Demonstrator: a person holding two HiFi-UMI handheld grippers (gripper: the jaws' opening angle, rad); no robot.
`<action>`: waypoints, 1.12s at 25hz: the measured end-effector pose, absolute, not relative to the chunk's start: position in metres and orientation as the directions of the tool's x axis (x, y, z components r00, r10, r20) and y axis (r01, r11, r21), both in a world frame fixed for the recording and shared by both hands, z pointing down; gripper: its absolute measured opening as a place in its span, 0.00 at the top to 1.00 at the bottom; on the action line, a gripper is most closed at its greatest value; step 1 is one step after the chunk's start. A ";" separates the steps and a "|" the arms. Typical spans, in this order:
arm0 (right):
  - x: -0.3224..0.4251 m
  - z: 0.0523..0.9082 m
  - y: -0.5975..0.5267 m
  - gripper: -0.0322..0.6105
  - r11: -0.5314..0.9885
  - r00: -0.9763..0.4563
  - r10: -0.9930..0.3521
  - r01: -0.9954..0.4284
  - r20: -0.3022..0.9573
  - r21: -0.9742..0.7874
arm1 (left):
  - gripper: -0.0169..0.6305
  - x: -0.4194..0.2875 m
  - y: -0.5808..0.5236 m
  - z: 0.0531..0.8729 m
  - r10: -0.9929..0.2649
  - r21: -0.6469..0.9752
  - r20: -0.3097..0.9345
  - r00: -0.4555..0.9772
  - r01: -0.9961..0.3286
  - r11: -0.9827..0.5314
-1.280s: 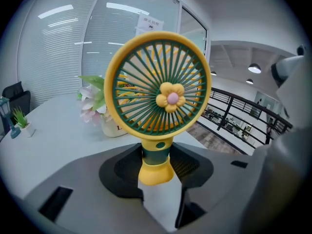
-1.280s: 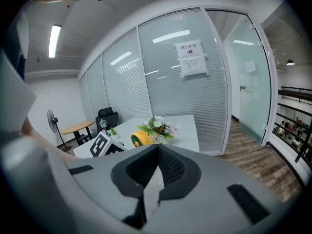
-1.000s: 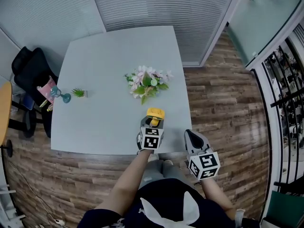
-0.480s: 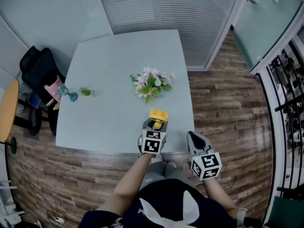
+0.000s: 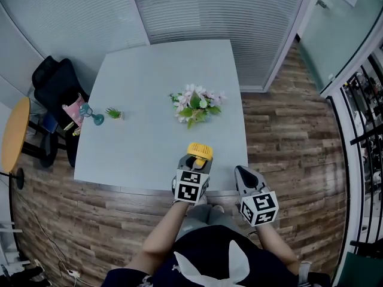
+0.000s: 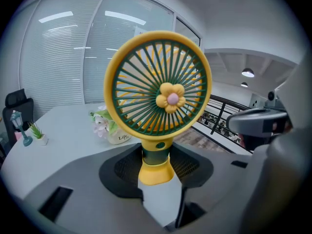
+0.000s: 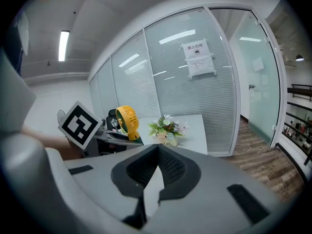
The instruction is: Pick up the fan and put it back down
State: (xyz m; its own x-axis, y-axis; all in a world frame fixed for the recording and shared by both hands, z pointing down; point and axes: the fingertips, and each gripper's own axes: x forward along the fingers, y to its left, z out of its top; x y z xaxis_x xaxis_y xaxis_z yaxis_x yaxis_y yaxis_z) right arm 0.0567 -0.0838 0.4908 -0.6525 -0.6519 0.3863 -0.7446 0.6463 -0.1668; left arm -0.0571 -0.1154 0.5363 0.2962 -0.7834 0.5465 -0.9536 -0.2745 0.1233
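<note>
A small yellow fan point(image 5: 198, 151) with a green grille and a flower at its hub stands upright in my left gripper point(image 5: 192, 162), off the table near the front edge. In the left gripper view the fan point(image 6: 158, 89) fills the middle, and my left gripper point(image 6: 156, 161) is shut on its green and yellow stem. My right gripper point(image 5: 242, 173) hangs to the right, off the table's front right corner. Its jaws point(image 7: 157, 152) are shut with nothing between them. From there the fan point(image 7: 127, 122) shows to the left, beside the left gripper's marker cube point(image 7: 80, 124).
The pale grey table point(image 5: 149, 88) carries a pot of pink and white flowers point(image 5: 196, 105) behind the fan, and a small green plant point(image 5: 114, 113) with a teal figure point(image 5: 91, 113) at its left edge. A black chair point(image 5: 57, 85) stands left; glass walls stand behind.
My left gripper has risen with the fan still in its jaws, lifting it off the table. The right gripper has stayed where it was.
</note>
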 end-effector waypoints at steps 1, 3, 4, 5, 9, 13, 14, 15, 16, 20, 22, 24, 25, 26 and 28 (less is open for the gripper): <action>0.056 0.490 -0.083 0.94 0.648 -0.656 -0.650 -0.742 0.385 -0.170 | 0.69 -0.058 -0.112 0.533 -0.784 0.122 0.545 0.297 -0.953 -0.276; 0.055 0.489 -0.082 0.94 0.652 -0.662 -0.647 -0.737 0.379 -0.177 | 0.69 -0.059 -0.107 0.527 -0.785 0.125 0.542 0.302 -0.952 -0.280; 0.054 0.488 -0.082 0.94 0.654 -0.665 -0.646 -0.736 0.376 -0.178 | 0.69 -0.060 -0.104 0.525 -0.785 0.128 0.540 0.305 -0.951 -0.282; 0.054 0.488 -0.082 0.94 0.656 -0.667 -0.645 -0.734 0.374 -0.178 | 0.69 -0.060 -0.102 0.522 -0.785 0.128 0.537 0.307 -0.950 -0.284; 0.049 0.489 -0.083 0.94 0.664 -0.677 -0.636 -0.725 0.371 -0.183 | 0.69 -0.063 -0.095 0.513 -0.791 0.082 0.532 0.302 -0.948 -0.307; 0.044 0.490 -0.081 0.94 0.673 -0.688 -0.623 -0.714 0.372 -0.195 | 0.69 -0.064 -0.086 0.505 -0.786 0.064 0.532 0.316 -0.940 -0.334; 0.043 0.490 -0.081 0.94 0.675 -0.690 -0.620 -0.712 0.373 -0.196 | 0.69 -0.064 -0.084 0.504 -0.784 0.067 0.532 0.320 -0.939 -0.338; 0.042 0.490 -0.081 0.94 0.676 -0.692 -0.617 -0.710 0.373 -0.198 | 0.69 -0.064 -0.083 0.502 -0.782 0.069 0.532 0.324 -0.938 -0.341; 0.042 0.490 -0.080 0.94 0.678 -0.694 -0.615 -0.708 0.374 -0.200 | 0.69 -0.064 -0.081 0.501 -0.782 0.071 0.532 0.327 -0.937 -0.343; 0.038 0.492 -0.079 0.94 0.682 -0.700 -0.608 -0.702 0.375 -0.205 | 0.69 -0.068 -0.072 0.502 -0.778 0.090 0.528 0.340 -0.933 -0.347; 0.036 0.492 -0.078 0.94 0.685 -0.704 -0.603 -0.698 0.376 -0.208 | 0.69 -0.073 -0.067 0.504 -0.775 0.094 0.528 0.348 -0.931 -0.354; 0.034 0.491 -0.078 0.94 0.690 -0.709 -0.597 -0.692 0.375 -0.211 | 0.69 -0.077 -0.061 0.505 -0.772 0.104 0.526 0.357 -0.928 -0.358; 0.033 0.491 -0.077 0.94 0.692 -0.711 -0.595 -0.690 0.375 -0.211 | 0.69 -0.079 -0.058 0.505 -0.771 0.107 0.526 0.359 -0.927 -0.358; 0.032 0.491 -0.076 0.94 0.693 -0.712 -0.594 -0.689 0.376 -0.210 | 0.69 -0.082 -0.056 0.506 -0.771 0.108 0.527 0.358 -0.928 -0.357; 0.031 0.491 -0.075 0.94 0.695 -0.712 -0.592 -0.688 0.378 -0.209 | 0.69 -0.086 -0.051 0.507 -0.770 0.107 0.530 0.355 -0.929 -0.355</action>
